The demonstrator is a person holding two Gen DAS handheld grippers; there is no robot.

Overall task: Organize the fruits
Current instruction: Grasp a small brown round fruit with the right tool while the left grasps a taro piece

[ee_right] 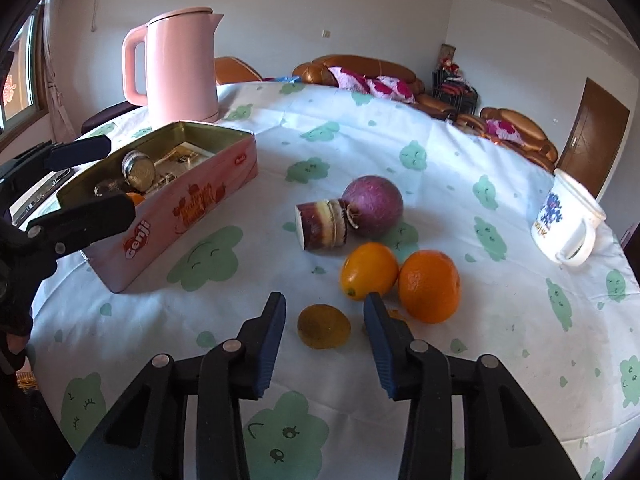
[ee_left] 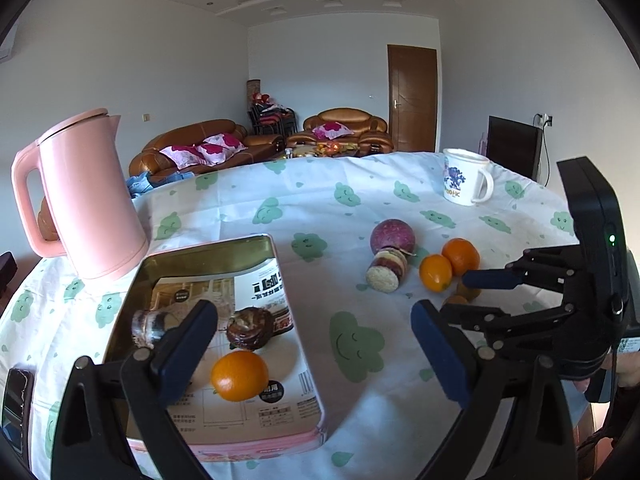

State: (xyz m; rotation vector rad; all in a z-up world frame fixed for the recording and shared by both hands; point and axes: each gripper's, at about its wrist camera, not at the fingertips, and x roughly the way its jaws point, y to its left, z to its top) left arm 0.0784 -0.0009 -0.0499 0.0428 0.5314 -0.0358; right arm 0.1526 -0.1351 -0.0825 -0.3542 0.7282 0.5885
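Sugarcane piece (ee_right: pixel 322 226) sideways, perhaps touching radish (ee_right: pixel 373 205)

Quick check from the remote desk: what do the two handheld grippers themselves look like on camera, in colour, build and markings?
Both are the same build: black plastic linkage arms joined by round silver rivets, ending in flat dark-blue ribbed pads. The left gripper and the right gripper match. Seen from the left wrist view, the right gripper carries a black box-shaped body with a small green light. No cables or sleeves are clearly visible.

Phone (ee_left: pixel 16 412) cut by left edge; tin (ee_right: pixel 192 200) hides orange (ee_right: pixel 136 199).
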